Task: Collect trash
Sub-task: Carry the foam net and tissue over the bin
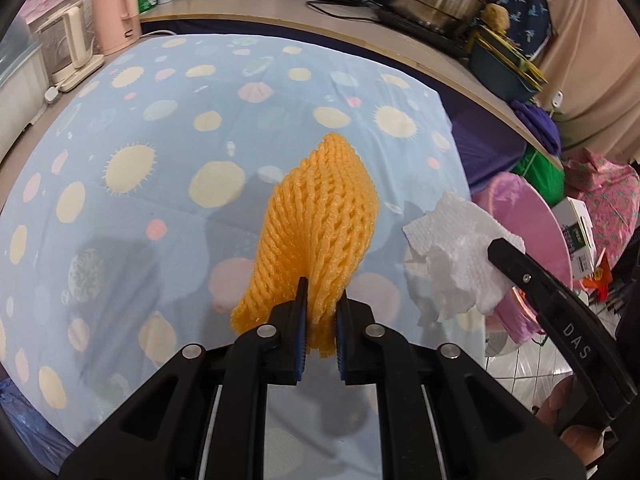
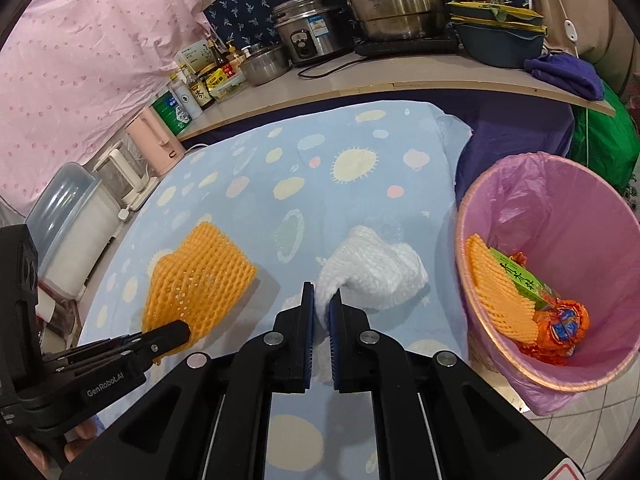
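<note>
- Left black two-finger hand-held gripper (image 1: 321,303): pitched steeply downward, jaws nearly closed, blue pads clamped on the lower end of an orange foam mesh sleeve (image 1: 320,216), which is held off the surface.
- Right black two-finger hand-held gripper (image 2: 322,300): angled downward, jaws fully closed, pinching a crumpled white paper towel (image 2: 372,270).
- Both hand-held grippers sit side by side, apart.

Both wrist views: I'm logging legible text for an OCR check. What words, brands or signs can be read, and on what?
"DAS": on the right gripper finger.
"GenRobot.AI": on the left gripper body.
Green box in the bin: characters too blurred to read.
Shelf bottles and rice cooker labels: too small to read.
</note>
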A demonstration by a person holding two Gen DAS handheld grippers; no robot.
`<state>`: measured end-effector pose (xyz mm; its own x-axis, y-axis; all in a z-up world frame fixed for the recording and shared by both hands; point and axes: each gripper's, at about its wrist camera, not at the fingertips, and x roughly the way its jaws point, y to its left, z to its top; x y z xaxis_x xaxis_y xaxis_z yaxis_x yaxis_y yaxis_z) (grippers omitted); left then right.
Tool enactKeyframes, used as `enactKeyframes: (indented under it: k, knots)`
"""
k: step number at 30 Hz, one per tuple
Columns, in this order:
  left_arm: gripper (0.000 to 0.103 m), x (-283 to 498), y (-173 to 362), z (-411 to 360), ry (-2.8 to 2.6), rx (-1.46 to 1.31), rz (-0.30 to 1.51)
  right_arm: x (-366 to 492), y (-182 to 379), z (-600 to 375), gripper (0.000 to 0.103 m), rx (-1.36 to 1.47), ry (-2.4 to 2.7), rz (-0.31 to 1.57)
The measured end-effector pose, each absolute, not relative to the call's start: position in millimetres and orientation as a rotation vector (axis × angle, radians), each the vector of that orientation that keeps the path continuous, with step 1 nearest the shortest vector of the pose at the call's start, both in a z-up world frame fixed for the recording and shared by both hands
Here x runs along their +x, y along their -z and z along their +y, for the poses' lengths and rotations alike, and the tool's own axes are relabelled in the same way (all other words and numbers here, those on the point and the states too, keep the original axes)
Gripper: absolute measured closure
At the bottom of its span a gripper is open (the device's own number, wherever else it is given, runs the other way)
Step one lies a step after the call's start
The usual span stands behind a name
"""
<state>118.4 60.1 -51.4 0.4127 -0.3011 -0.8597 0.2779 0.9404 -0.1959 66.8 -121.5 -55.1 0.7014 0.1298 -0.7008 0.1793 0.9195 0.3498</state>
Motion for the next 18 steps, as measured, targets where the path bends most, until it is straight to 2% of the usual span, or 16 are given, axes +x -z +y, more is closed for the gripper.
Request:
enactKeyframes:
  k: [18]
  knots:
    - [0.092, 81, 15, -31, 0.537, 0.060, 1.014, 0, 21, -201, 0.096, 0.492, 0.165, 0.662]
